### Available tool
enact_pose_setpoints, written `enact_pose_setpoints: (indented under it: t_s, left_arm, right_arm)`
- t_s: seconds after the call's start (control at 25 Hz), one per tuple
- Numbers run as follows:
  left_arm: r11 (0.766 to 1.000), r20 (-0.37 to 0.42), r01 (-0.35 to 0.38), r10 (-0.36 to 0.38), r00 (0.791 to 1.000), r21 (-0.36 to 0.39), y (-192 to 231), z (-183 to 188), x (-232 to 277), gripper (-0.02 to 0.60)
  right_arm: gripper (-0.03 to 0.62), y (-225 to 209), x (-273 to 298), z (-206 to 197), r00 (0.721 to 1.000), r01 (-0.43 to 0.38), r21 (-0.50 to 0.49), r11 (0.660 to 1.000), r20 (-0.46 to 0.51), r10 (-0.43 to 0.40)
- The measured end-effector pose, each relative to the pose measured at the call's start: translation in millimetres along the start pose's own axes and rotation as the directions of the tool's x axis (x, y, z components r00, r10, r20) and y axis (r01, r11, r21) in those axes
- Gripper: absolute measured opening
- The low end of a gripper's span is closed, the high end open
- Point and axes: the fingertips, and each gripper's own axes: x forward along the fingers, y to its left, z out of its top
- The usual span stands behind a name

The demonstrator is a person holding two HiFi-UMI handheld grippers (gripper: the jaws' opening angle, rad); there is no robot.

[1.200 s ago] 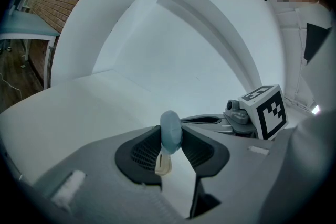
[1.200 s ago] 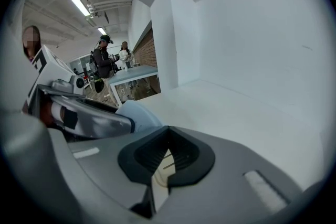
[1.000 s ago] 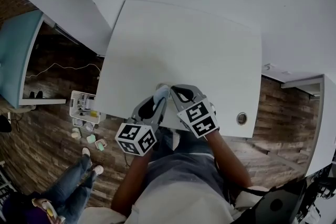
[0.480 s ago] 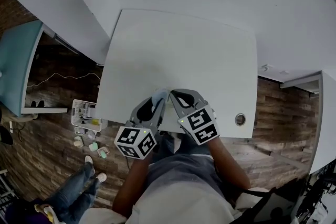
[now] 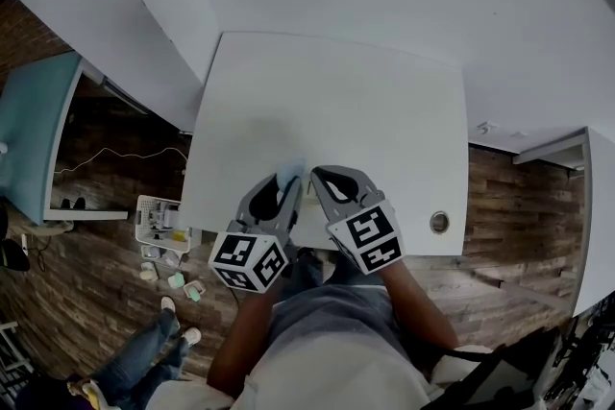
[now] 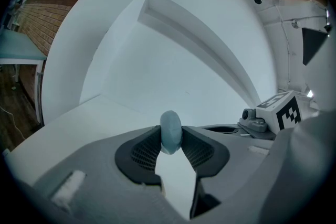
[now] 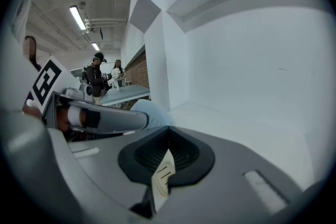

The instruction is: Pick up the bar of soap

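Observation:
A pale blue oval bar of soap [image 6: 170,131] stands on edge between the black pads of my left gripper [image 6: 170,140], which is shut on it above the white table [image 5: 384,101]. In the head view the soap [image 5: 291,174] shows at the tip of the left gripper [image 5: 288,183], near the table's front edge. My right gripper [image 5: 323,180] hangs close beside it on the right, its jaws meeting at the tips with nothing between them. In the right gripper view [image 7: 167,136] the soap [image 7: 153,112] shows just to the left, at the end of the left gripper's finger [image 7: 105,119].
A round cable hole [image 5: 439,222] sits at the table's front right corner. On the wooden floor to the left stand a small white cart [image 5: 158,216] and a teal table [image 5: 29,130]. A person's legs [image 5: 144,350] show at bottom left. People [image 7: 97,78] stand far off.
Both grippers have risen a little above the table, side by side. The soap has stayed between the left gripper's pads.

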Motion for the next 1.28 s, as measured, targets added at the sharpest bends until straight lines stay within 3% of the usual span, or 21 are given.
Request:
enact_pose_setpoints:
  t_s: [0.76,1.0,1.28]
  left_arm:
    - [0.996,0.064,0.045,-0.05,0.997,0.079,-30.6,48.2,-9.4,0.121]
    - [0.994,0.08,0.054,-0.062,0.995,0.093,-38.7,60.3,-13.5,0.121]
    - [0.989,0.097,0.052,-0.066,0.993,0.136,-50.1,77.4,-20.2,0.121]
  right_arm:
    - [0.003,-2.0,-37.2,55.4,0.987,0.043,-0.007,0.999,0.153,-0.041]
    - [0.003,-3.3,-47.1,64.3,0.981,0.018,0.057,0.998,0.193,-0.029]
    - [0.003,-6.0,-60.0,80.9,0.971,0.047,0.049,0.998,0.232,-0.057]
